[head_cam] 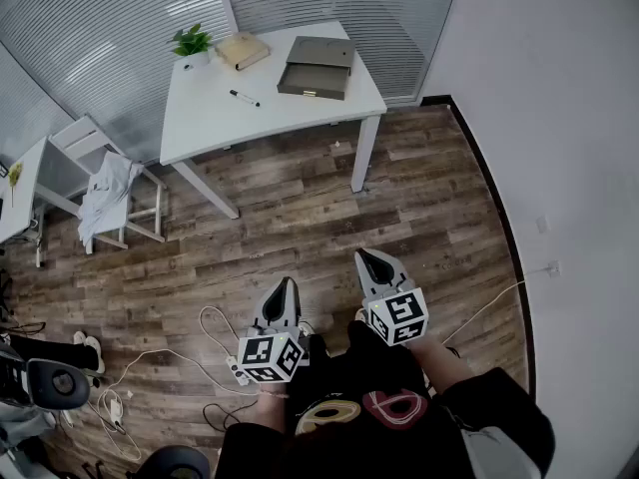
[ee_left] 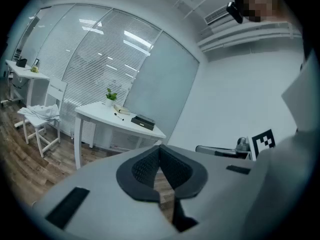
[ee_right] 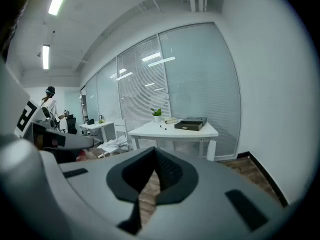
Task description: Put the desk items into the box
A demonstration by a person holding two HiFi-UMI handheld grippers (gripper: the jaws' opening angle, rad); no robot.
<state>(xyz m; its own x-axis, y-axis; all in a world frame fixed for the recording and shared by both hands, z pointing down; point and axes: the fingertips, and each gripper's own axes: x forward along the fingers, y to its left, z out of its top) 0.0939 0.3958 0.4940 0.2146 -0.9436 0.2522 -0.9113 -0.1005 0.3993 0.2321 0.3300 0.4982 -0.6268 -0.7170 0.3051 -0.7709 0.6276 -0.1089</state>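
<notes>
A white desk stands far ahead across the wood floor. On it lie a dark flat box, a tan book, a black pen and a small potted plant. Both grippers hang low near my body, well short of the desk. My left gripper is shut with nothing in it. My right gripper is shut and empty too. The box and plant show small in the left gripper view, the box and plant likewise in the right gripper view.
A white chair with cloth draped on it stands left of the desk, and a second white desk is at the far left. Cables and a power strip lie on the floor by my feet. Blinds and a wall close the room.
</notes>
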